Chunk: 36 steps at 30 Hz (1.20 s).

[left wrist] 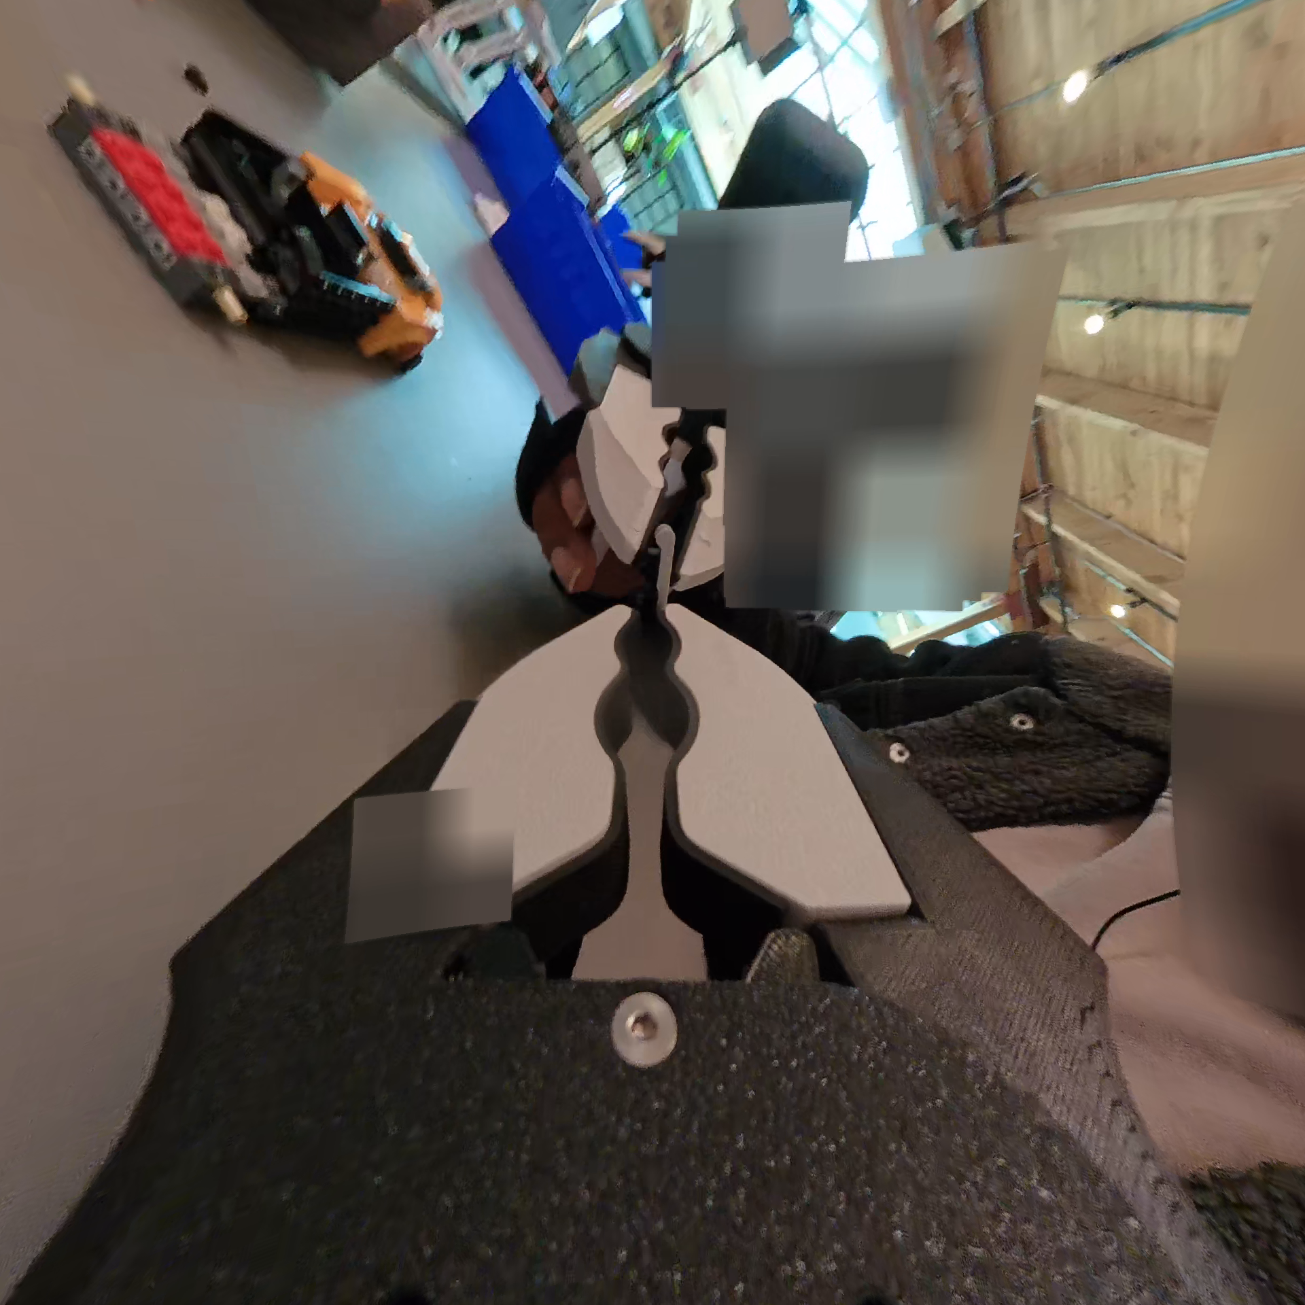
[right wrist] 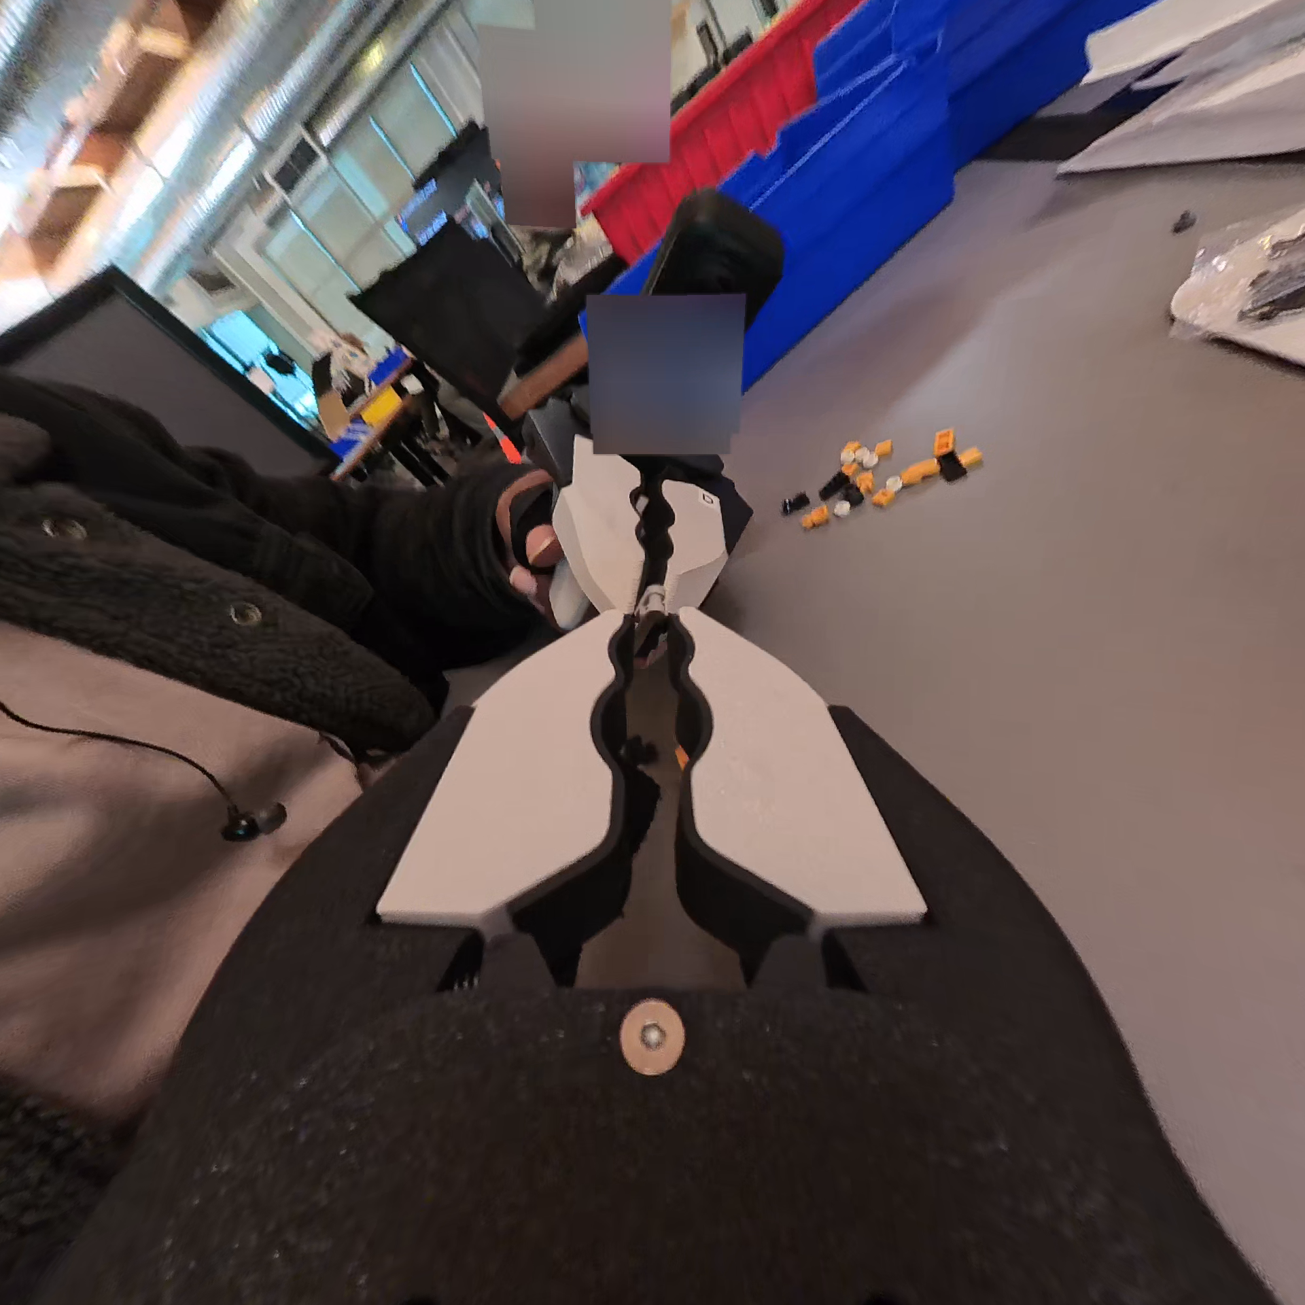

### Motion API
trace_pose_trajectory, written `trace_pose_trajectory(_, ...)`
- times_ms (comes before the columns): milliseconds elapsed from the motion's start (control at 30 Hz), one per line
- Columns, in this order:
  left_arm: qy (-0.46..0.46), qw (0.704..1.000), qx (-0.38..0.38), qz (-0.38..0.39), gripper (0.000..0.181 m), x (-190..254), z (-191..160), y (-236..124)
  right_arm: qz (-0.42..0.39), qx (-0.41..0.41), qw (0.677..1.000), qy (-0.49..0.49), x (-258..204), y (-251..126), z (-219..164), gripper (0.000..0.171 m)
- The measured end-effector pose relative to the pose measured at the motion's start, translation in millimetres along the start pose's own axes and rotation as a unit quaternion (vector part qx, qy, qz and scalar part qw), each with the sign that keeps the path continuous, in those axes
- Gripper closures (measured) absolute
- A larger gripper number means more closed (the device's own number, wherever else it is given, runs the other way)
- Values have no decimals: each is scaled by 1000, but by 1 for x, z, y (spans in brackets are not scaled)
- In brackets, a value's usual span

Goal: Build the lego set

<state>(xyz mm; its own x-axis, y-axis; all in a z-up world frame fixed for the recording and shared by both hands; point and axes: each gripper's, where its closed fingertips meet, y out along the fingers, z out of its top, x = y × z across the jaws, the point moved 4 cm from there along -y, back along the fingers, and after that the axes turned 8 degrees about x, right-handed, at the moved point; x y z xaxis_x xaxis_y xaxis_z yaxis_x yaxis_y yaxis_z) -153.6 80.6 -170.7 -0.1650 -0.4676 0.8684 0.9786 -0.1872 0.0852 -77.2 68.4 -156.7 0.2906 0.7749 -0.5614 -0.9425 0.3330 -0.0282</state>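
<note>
Both grippers, left (left wrist: 653, 621) and right (right wrist: 650, 625), pinch one small piece (right wrist: 651, 600) tip to tip above the tabletop (right wrist: 988, 706); uneven pressure could pop it loose.

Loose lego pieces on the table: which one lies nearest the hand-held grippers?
The small black piece, alone at the near-left end of the scatter; the orange, white and other black ones lie farther off.

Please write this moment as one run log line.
left gripper: shut on small piece | right gripper: shut on small piece | tips meeting above table | loose bricks: untouched
</note>
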Motion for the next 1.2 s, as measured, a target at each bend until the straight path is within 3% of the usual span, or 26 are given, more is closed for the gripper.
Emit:
trace_pose_trajectory(333, 70, 995, 65, -41, 171, 18, 15, 0, 9, 124, 991, 41, -5, 1, 23, 163)
trace_pose_trajectory(533, 82, 992, 92, -24, 181, 19, 25, -7, 13, 119, 992, 37, -4, 5, 19, 164)
trace_pose_trajectory(933, 110, 990, 91, 1, 181, 17, 29, -11, 10, 102, 994, 28, -3, 6, 15, 164)
trace_pose_trajectory(1067, 138, 989, 46, 11, 172, 15, 25, -12, 3, 84, 996, 25, -2, 7, 11, 164)
trace_pose_trajectory(1200, 179, 983, -22, 35, 168, 11, 15, -13, -1, 7, 1000, 20, -2, 15, -7, 164)
